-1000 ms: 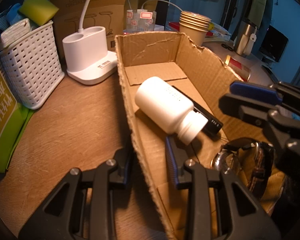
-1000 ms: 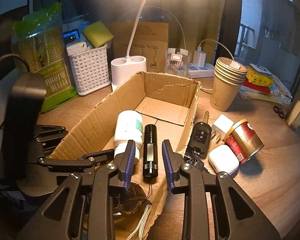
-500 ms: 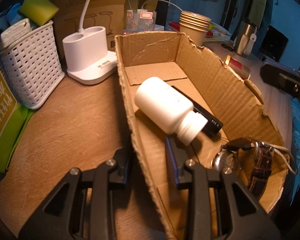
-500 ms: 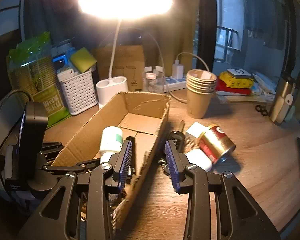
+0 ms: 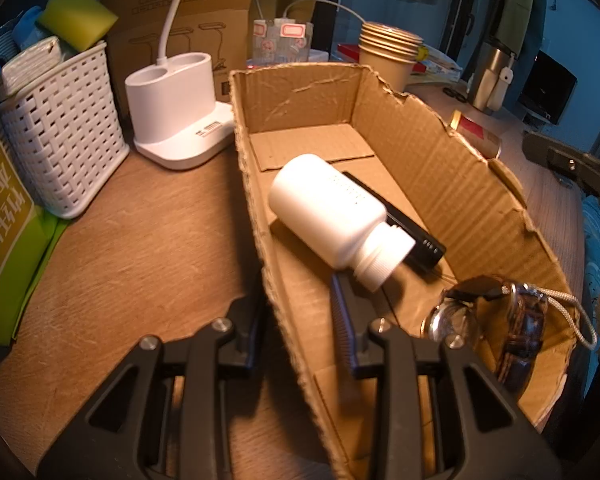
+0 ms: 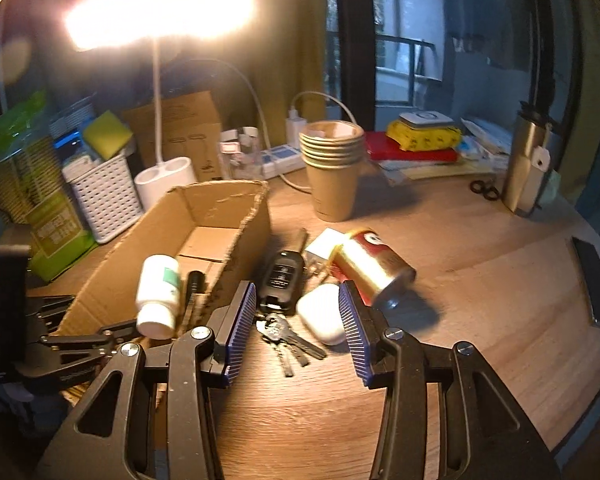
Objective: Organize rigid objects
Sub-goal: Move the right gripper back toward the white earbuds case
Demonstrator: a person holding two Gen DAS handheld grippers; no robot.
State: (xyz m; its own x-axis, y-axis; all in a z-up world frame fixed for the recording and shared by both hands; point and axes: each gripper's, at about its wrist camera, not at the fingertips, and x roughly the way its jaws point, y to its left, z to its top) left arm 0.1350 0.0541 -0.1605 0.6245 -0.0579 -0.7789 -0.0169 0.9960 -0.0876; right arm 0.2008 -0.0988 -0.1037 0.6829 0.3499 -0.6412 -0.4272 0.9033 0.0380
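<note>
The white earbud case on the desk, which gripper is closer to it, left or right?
Right. The right gripper hovers over the white earbud case, jaws opening around it. The left gripper is clamped on the cardboard box wall, across the box from it.

One bottle (image 5: 332, 212); one watch (image 5: 488, 328)

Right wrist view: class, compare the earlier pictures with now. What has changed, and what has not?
The right gripper has swung from above the flashlight in the cardboard box to the car key and white case on the desk, jaws opening, nothing between them. The left gripper stays clamped on the box wall; the white bottle and watch lie unmoved.
</note>
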